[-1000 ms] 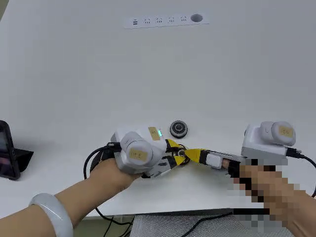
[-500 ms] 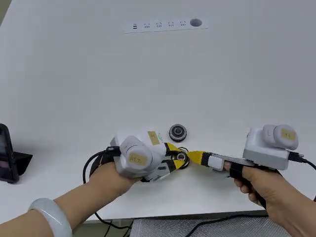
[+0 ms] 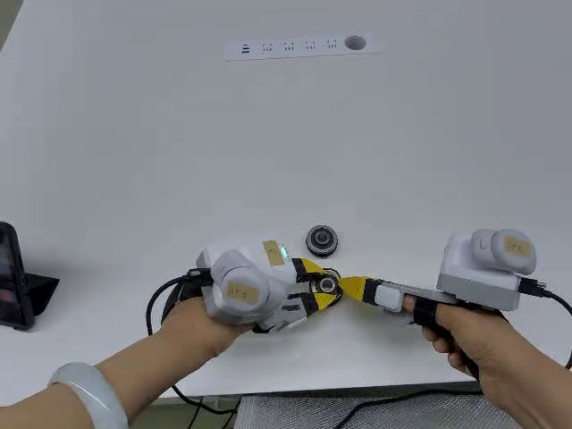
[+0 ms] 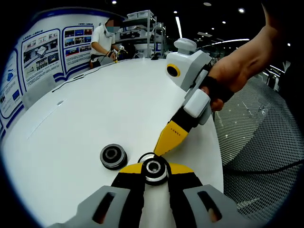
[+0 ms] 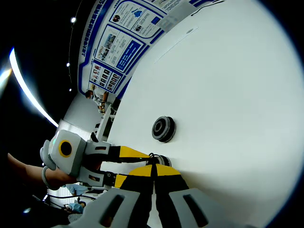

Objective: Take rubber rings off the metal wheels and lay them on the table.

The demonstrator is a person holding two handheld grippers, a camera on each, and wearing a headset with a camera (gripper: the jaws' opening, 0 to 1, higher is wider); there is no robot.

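Workbench scene from a headset camera: a person stood at a white table (image 3: 429, 134) with a two-jaw gripper in each hand. The left gripper (image 3: 318, 291) had its yellow jaws drawn in narrow on a small metal wheel (image 4: 153, 169), clamping it by its sides near the table's front edge. Whether the wheel touched the tabletop could not be told. The right gripper (image 3: 345, 286) met it tip to tip from the opposite side. Its jaws were pressed together and appeared to nip the thin black rubber ring (image 4: 144, 157), which showed as a loop partly lifted off the wheel's rim. A second wheel (image 3: 322, 239), with a dark band around it, lay flat on the table just behind the two grippers. A white power strip (image 3: 299, 43) lay at the far side, and a dark phone on a stand (image 3: 11, 286) stood at the left edge.

The step in hand looked to be peeling the first ring off the clamped wheel. The next move would likely call for the right gripper to draw the ring out and over the rim against a firm hold from the left. It would then lay the ring on bare table. The second wheel was not yet started.
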